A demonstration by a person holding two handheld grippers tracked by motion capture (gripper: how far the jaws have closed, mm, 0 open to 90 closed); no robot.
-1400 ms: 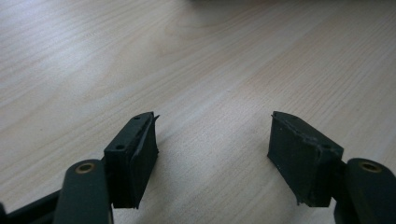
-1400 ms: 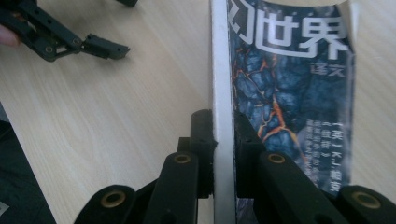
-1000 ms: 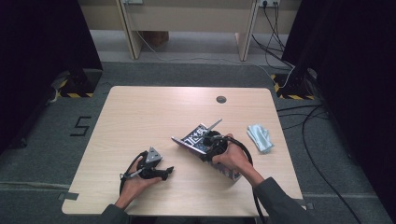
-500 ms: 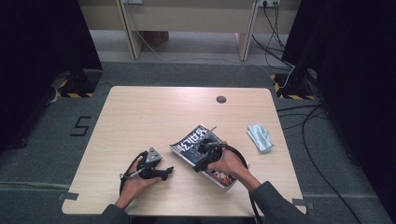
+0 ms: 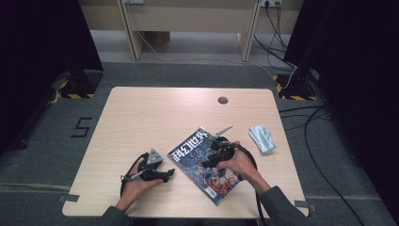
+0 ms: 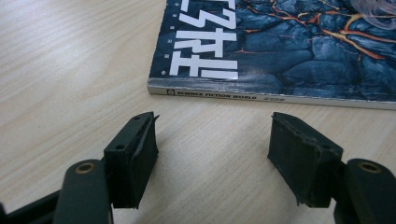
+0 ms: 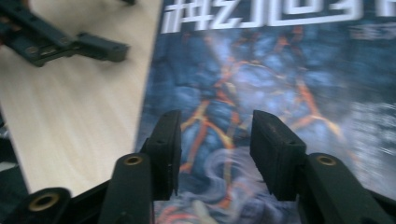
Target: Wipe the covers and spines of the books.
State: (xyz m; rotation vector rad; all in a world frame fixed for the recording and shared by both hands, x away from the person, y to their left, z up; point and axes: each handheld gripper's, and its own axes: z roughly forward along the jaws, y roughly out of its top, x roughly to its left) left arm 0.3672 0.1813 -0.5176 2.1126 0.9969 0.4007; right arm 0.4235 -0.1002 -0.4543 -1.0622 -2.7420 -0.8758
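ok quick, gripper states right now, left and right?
Left gripper: open, empty, jaws just short of the magazine's spine edge.
Right gripper: open, nothing between the jaws, just been opening over the magazine cover.

The magazine (image 6: 289, 51), lying flat toward the near edge of the worktop (image 5: 141, 122), carries on its spine a thin white strip with the small printed words "SCIENCE FICTION WORLD", legible in the left gripper view; some small characters follow them, too small to read. On its dark blue cover stand large white Chinese characters, the title; in the high view they read 科幻世界. On the grey floor (image 5: 42, 141) beside the worktop's left edge, a large dark figure "5" (image 5: 82, 127) is marked.
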